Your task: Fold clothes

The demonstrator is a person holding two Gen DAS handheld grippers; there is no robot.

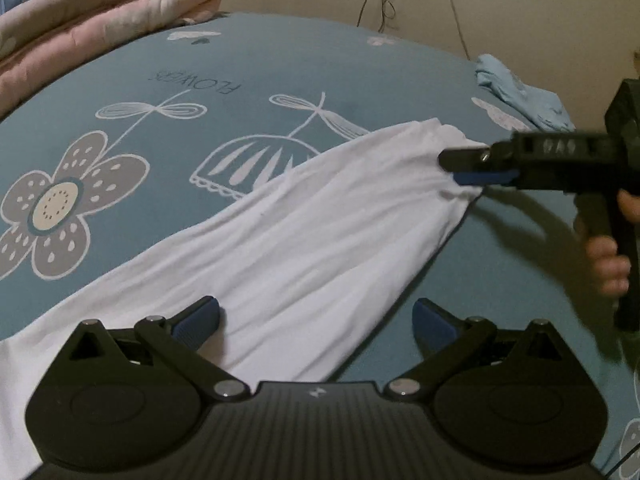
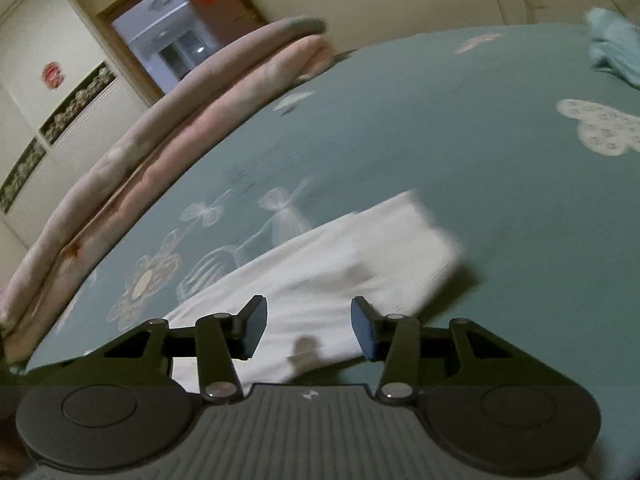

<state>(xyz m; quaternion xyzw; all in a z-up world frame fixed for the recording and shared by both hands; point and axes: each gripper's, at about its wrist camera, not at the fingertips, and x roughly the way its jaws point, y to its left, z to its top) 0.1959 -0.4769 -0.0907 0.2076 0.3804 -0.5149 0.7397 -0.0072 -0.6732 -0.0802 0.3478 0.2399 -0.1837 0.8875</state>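
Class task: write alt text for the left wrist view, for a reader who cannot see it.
A white garment lies stretched across a blue flowered bedsheet, with the open left tool over its near end. The right tool, held by a hand, meets its far end. Pink folded bedding lies beyond.

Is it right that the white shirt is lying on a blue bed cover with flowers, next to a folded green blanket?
Almost. The white shirt does lie on the blue flowered bed cover, but the folded blanket is pink, not green. The left wrist view shows it.
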